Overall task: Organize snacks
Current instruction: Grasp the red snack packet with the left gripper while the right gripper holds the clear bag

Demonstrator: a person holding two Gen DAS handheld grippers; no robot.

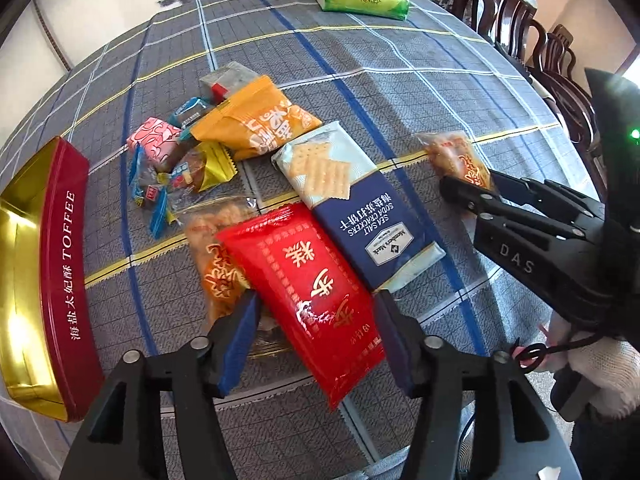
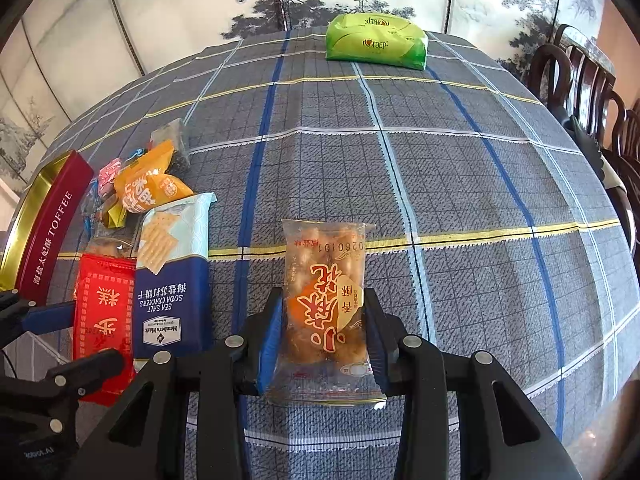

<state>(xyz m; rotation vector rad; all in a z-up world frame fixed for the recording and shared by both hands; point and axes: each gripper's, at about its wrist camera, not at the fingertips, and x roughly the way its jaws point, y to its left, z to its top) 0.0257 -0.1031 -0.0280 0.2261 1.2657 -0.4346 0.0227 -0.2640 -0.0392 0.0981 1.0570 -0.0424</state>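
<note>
My left gripper [image 1: 316,344] points down at a red packet [image 1: 304,280] with white characters. The packet lies between the blue pads, which stand at its two edges without squeezing it, so the gripper is open. Part of the packet rests on a clear packet of fried snacks [image 1: 212,252]. A blue and pale soda cracker pack [image 1: 352,208] lies just right of it. My right gripper [image 2: 324,332] is shut on another clear fried-snack packet [image 2: 324,304] with red print, held over the checked cloth. A red toffee tin [image 1: 68,280] with a gold inside stands open at the left.
An orange bag [image 1: 256,120], a grey packet and a heap of small wrapped sweets [image 1: 168,168] lie beyond the red packet. A green pack [image 2: 376,42] sits at the table's far edge. Dark wooden chairs [image 2: 592,92] stand on the right. A gloved hand [image 1: 600,368] holds the right gripper.
</note>
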